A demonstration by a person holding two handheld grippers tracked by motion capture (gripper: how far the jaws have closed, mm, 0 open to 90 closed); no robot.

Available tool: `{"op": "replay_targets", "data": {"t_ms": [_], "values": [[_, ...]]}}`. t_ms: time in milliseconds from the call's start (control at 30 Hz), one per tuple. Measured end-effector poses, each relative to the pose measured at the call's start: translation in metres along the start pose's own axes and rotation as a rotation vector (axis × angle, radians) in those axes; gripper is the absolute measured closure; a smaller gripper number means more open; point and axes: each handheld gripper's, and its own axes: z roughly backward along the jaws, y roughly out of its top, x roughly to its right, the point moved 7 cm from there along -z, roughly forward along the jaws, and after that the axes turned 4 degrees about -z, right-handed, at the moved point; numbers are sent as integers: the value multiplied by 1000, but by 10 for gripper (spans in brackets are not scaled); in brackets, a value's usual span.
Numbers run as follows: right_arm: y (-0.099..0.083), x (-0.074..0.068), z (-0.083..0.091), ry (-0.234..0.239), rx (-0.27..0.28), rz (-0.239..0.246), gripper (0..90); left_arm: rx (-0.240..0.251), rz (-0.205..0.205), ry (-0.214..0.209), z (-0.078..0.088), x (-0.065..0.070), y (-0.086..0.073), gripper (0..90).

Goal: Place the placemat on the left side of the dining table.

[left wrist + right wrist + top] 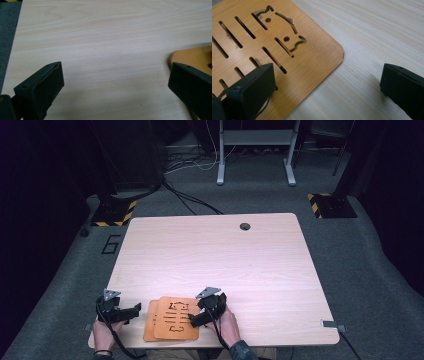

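Work looks barely begun: 2 bamboo boards (172, 319) lie stacked, slightly offset, on the table (215, 255) at its near edge, between the hands. The left gripper (131, 310) sits just left of the stack, jaws spread wide and holding nothing, one jaw by a board corner. The right gripper (198, 317) hovers at the stack's right edge, jaws also wide apart and empty, straddling the top board's rounded corner. Gripping, lifting and separating or moving the boards all seem left to do.
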Motion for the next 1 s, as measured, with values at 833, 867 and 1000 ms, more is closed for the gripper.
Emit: {"op": "replay_targets", "data": {"t_ms": [833,867,1000], "values": [[-1,1,1,-7,5,-6,0,19,-70,-143,15,58,16,0],[-1,0,1,-7,7,-11,0,16,-71,-144,15,59,16,0],[-1,1,1,-8,8,-11,0,12,-76,-155,15,64,16,0]]}}
